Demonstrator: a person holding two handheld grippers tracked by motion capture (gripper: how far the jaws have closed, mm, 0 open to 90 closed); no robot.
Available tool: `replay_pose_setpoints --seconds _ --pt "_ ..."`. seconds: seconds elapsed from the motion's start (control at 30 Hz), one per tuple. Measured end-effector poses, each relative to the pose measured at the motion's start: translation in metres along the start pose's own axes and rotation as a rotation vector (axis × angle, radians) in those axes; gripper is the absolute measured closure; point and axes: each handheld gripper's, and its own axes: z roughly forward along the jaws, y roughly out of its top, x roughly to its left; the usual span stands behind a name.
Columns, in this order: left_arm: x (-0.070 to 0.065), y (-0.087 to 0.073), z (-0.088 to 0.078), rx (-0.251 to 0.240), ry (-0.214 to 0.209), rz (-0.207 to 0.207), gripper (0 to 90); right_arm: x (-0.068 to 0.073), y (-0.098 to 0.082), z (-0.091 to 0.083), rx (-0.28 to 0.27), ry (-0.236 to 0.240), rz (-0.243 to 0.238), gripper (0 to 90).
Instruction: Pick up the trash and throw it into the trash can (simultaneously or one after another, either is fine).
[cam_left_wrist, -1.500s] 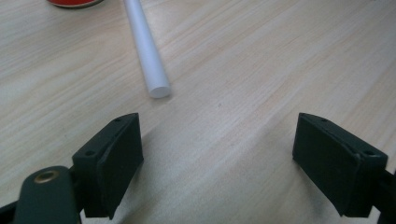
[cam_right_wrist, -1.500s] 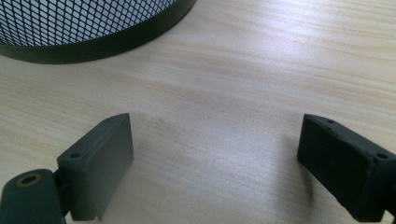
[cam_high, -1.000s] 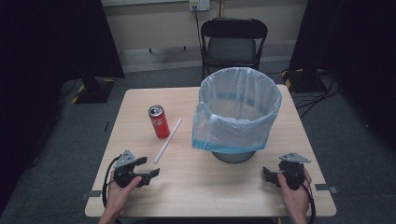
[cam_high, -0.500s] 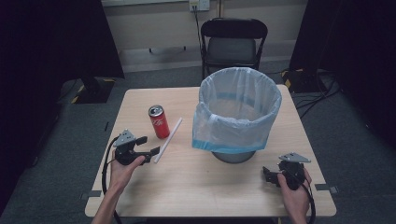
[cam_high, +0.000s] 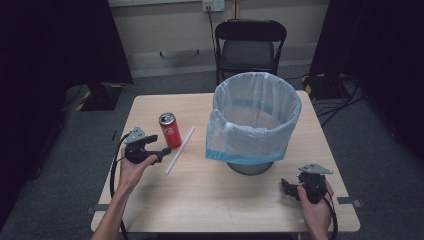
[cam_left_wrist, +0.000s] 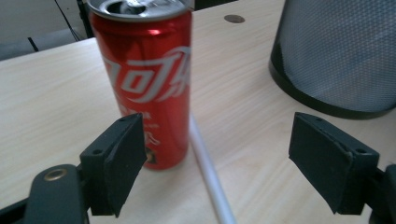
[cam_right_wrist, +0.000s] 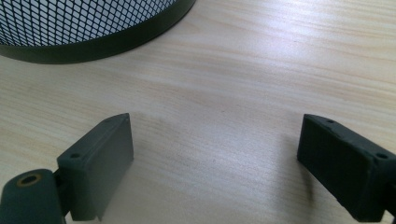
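Your left gripper (cam_high: 161, 154) hovers just short of the red can (cam_high: 170, 130), jaws spread wide and just opened a touch further — nothing is between them. In the left gripper view the can (cam_left_wrist: 147, 79) stands upright at about 11 o'clock of the gap, its rim cut off by the top edge, with the white straw (cam_left_wrist: 210, 179) lying just beside its base and running out of the bottom of the picture. From above, the can sits on the table (cam_high: 200, 200) at 9 o'clock of the lined bin (cam_high: 255, 120), the straw (cam_high: 180, 149) between them. Your right gripper (cam_high: 287, 186) rests at the table's 5 o'clock corner, jaws apart over bare wood; the bin's mesh base (cam_right_wrist: 84, 28) shows at 11 o'clock, mostly cropped.
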Motion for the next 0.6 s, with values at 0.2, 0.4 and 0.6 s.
replay_pose_setpoints --seconds 0.2,0.4,0.6 --pt "0.013 0.017 0.007 0.022 0.028 0.028 17.6 0.0 0.0 0.0 0.0 0.0 0.0 10.0" --pt "0.03 0.018 0.022 0.019 0.014 -0.012 16.4 0.0 0.0 0.0 0.001 0.0 0.0 9.9" --pt "0.035 0.014 0.038 0.034 0.016 -0.01 16.6 0.0 0.0 0.0 0.001 0.0 0.0 10.0"
